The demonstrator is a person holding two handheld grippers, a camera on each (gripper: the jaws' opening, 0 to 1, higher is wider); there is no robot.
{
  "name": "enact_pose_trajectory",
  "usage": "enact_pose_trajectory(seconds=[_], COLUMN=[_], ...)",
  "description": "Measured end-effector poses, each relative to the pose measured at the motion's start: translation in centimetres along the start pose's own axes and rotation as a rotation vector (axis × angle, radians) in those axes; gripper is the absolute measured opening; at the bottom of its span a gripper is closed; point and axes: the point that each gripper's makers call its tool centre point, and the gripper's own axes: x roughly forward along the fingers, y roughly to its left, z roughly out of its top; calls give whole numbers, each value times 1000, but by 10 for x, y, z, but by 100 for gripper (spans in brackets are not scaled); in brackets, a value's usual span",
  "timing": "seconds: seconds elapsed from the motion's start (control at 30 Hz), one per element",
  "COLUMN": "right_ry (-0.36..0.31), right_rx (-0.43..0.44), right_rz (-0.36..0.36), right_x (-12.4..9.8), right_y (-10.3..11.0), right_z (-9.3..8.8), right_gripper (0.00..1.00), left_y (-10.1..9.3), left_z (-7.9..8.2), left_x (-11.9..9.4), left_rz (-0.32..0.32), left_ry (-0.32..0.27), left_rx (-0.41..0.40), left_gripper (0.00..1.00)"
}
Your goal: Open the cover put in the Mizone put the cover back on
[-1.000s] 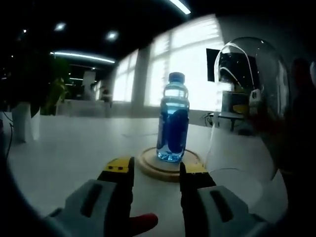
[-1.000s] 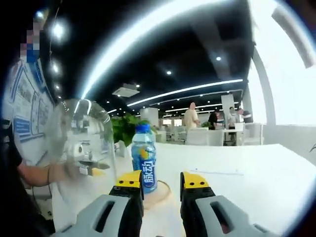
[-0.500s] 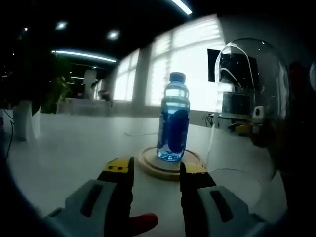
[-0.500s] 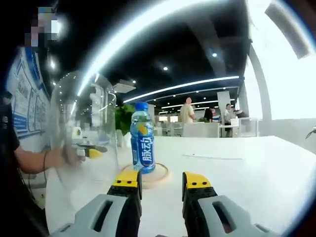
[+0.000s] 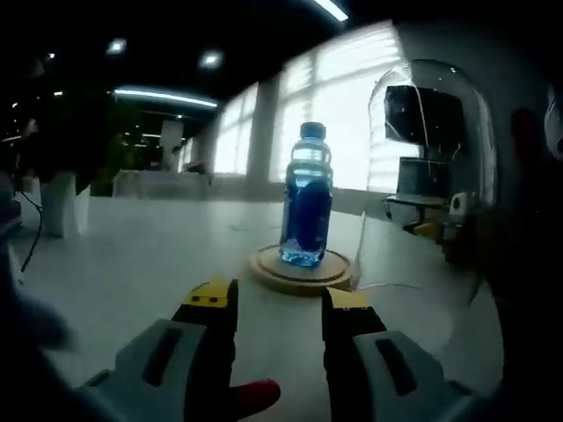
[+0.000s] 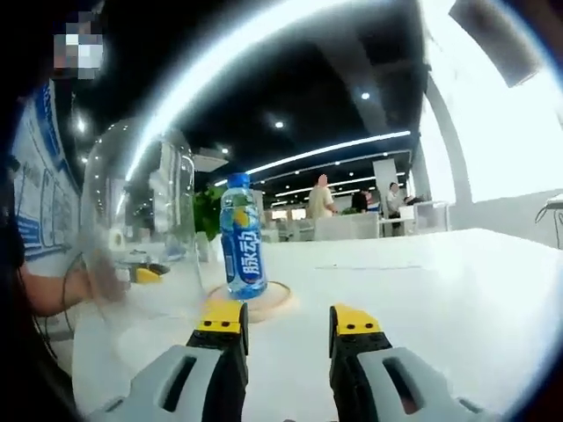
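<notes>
A blue Mizone bottle (image 5: 306, 198) with a blue cap stands upright on a round wooden base (image 5: 299, 271) on the white table. The clear glass dome cover (image 5: 431, 176) stands to the right of the base, off the bottle. My left gripper (image 5: 277, 303) is open, short of the base, with nothing between its jaws. In the right gripper view the bottle (image 6: 239, 237) stands on the base (image 6: 255, 301), with the dome (image 6: 141, 229) to its left. My right gripper (image 6: 288, 321) is open and holds nothing, just short of the base. The other gripper shows dimly through the dome glass in each view.
The white table (image 6: 422, 281) stretches wide around the base. A plant in a white pot (image 5: 57, 211) stands at far left of the left gripper view. A person's forearm (image 6: 44, 294) shows behind the dome. People (image 6: 321, 198) sit at distant tables.
Both views have shifted a little and the bottle looks slightly farther off. The bottle stays on its base, the dome stays beside it, and both grippers stay open.
</notes>
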Motion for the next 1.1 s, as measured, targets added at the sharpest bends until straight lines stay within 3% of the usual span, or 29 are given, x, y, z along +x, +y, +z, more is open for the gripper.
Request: enact_pose_trajectory(seconds=[1.1], right_ry=[85], right_rx=[-41], right_rz=[4], right_x=[-2], right_y=[4], right_z=[-19], right_gripper=[29], left_y=[5], left_z=[-6], left_x=[0], left_rz=[16], left_ry=[5], left_rx=[-32], left_gripper=[32])
